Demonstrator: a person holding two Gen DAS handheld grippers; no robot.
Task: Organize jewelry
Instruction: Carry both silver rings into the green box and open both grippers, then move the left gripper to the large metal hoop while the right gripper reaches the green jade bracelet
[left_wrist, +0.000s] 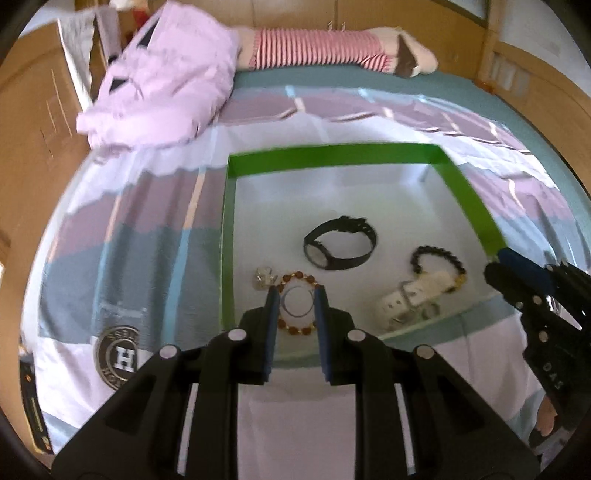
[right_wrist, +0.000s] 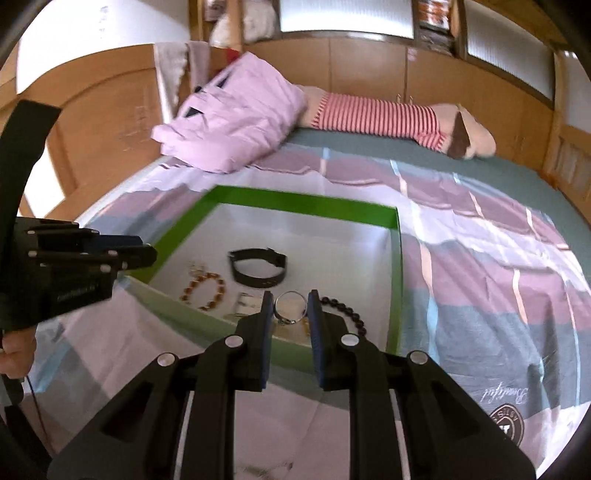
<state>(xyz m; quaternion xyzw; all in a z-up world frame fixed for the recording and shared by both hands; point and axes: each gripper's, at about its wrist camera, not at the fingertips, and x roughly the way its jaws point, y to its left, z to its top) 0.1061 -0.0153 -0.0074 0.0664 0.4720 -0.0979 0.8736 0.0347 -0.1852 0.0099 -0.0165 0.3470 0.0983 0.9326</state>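
Observation:
A shallow box with green walls (left_wrist: 332, 157) (right_wrist: 295, 201) and a white floor lies on the bed. Inside it are a black watch (left_wrist: 340, 242) (right_wrist: 258, 266), a brown bead bracelet (left_wrist: 299, 277) (right_wrist: 203, 291), a black bead bracelet (left_wrist: 439, 256) (right_wrist: 347, 310), a white watch (left_wrist: 410, 295) and a small silvery ornament (left_wrist: 264, 277). My left gripper (left_wrist: 295, 295) hovers over the box's near left part, shut on a thin dark ring (left_wrist: 295, 316). My right gripper (right_wrist: 290, 295) hovers over the near right part, shut on a silvery ring (right_wrist: 284, 317). Each gripper shows in the other's view (left_wrist: 498, 262) (right_wrist: 144, 254).
The box rests on a checked purple, grey and white bedsheet (left_wrist: 147, 229). A pink folded quilt (left_wrist: 162, 85) and a red-striped plush toy (left_wrist: 317, 48) lie at the far end. Wooden panels (right_wrist: 110, 110) enclose the bed. A hand (right_wrist: 14, 354) grips the left tool.

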